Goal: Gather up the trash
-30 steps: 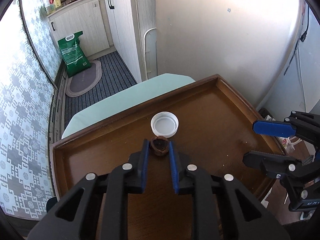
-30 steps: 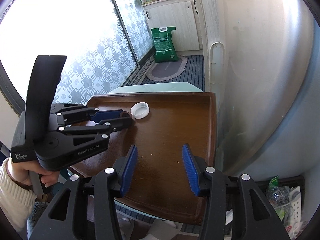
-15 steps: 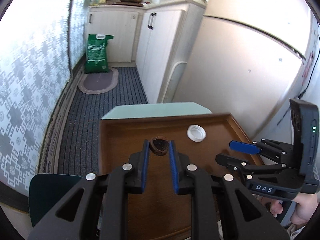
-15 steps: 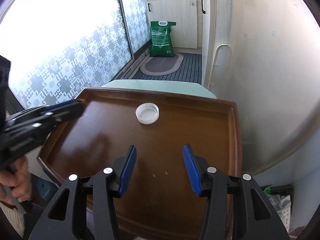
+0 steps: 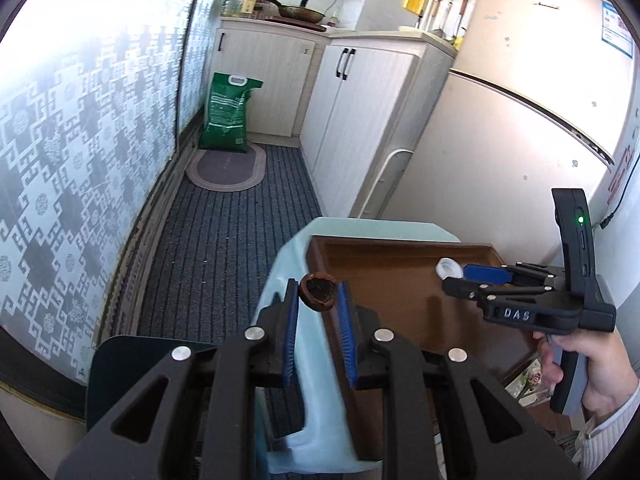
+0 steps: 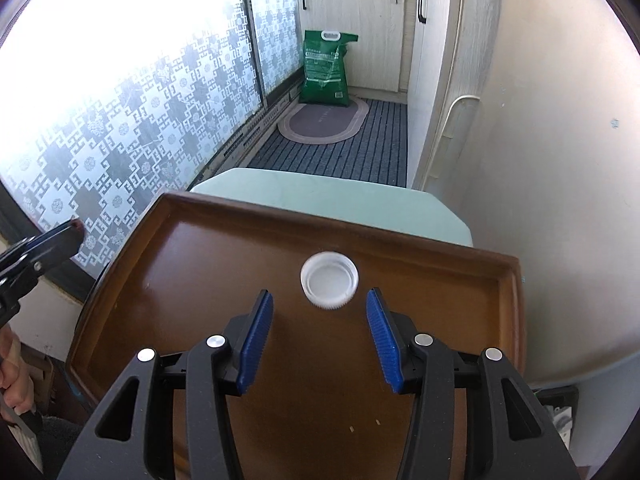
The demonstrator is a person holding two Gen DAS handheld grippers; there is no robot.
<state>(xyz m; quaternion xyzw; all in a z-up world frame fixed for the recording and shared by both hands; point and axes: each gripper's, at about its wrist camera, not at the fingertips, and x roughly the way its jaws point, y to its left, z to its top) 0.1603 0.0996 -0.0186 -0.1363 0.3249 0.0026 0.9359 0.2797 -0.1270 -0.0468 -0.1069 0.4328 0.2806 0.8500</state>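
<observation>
My left gripper [image 5: 318, 294] is shut on a brown walnut shell [image 5: 318, 291] and holds it in the air past the left edge of the brown wooden tray [image 5: 384, 280]. A white bottle cap [image 6: 329, 280] lies open side up on the tray [image 6: 200, 280]. My right gripper [image 6: 320, 308] is open just above the tray, with the cap right in front of its fingertips. In the left wrist view the right gripper [image 5: 464, 278] reaches over the tray beside the cap [image 5: 449, 268].
The tray rests on a pale green stool [image 6: 320, 192]. A dark bin [image 5: 132, 364] stands on the floor left of the stool, below my left gripper. The fridge wall [image 6: 560, 160] is close on the right. A green bag [image 6: 326, 68] and an oval mat [image 6: 324, 120] lie farther off.
My left gripper has lifted the walnut shell off the tray and swung it left, out past the tray's edge. My right gripper has moved forward up to the white cap.
</observation>
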